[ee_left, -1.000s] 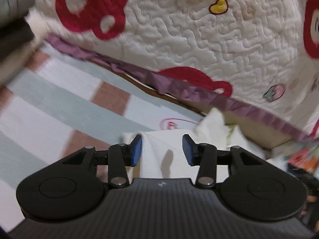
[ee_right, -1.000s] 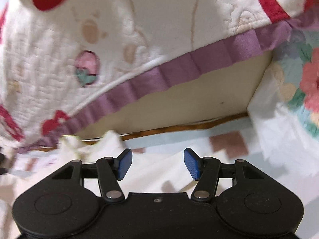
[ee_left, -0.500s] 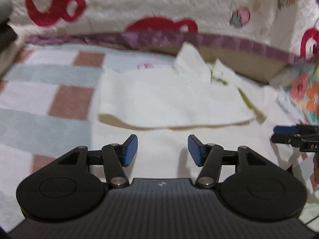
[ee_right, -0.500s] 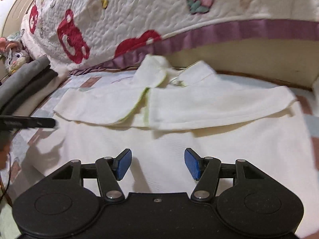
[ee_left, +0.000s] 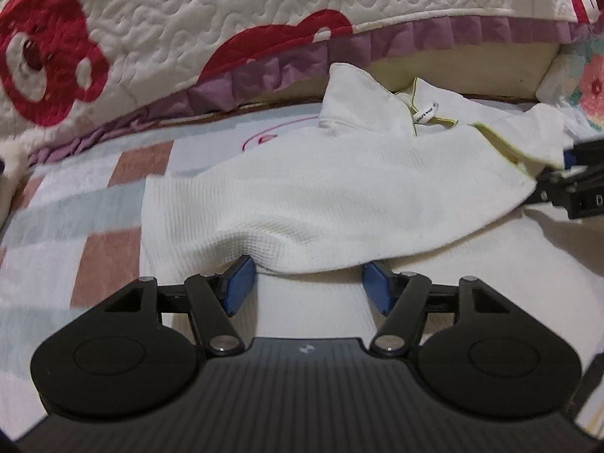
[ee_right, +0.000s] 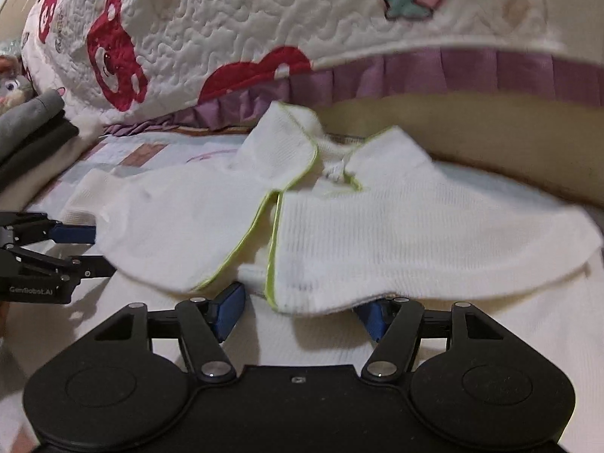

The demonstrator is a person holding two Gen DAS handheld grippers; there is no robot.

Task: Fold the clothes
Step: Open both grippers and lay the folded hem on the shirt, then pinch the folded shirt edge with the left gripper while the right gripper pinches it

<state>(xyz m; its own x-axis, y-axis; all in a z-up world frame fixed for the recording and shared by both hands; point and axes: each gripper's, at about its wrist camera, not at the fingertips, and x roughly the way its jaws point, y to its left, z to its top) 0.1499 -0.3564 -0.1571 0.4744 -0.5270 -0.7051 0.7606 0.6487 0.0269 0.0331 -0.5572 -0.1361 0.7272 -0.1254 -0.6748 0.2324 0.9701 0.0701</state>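
Observation:
A white knit shirt (ee_left: 339, 196) with green-edged collar (ee_right: 298, 147) lies flat on the checked mat, both sleeves folded in across its body. My left gripper (ee_left: 307, 287) is open, low over the shirt body. The hem of the folded left sleeve drapes just over its blue fingertips (ee_left: 239, 288). My right gripper (ee_right: 300, 315) is open as well, its tips under the hem of the right sleeve (ee_right: 415, 249). Each gripper shows in the other's view: the right gripper (ee_left: 570, 188) at the shirt's right edge, the left gripper (ee_right: 49, 249) at its left edge.
A quilted bedspread (ee_left: 188, 19) with red bears and a purple ruffle (ee_right: 490, 75) hangs right behind the shirt. Folded grey clothes (ee_right: 30, 128) lie at the left. Floral fabric (ee_left: 592, 83) lies at the right. The checked mat (ee_left: 94, 204) spreads left of the shirt.
Both views have swung off the quilt and down onto the shirt. Both grippers have come in low to the folded sleeves' hems. The jaws have stayed open.

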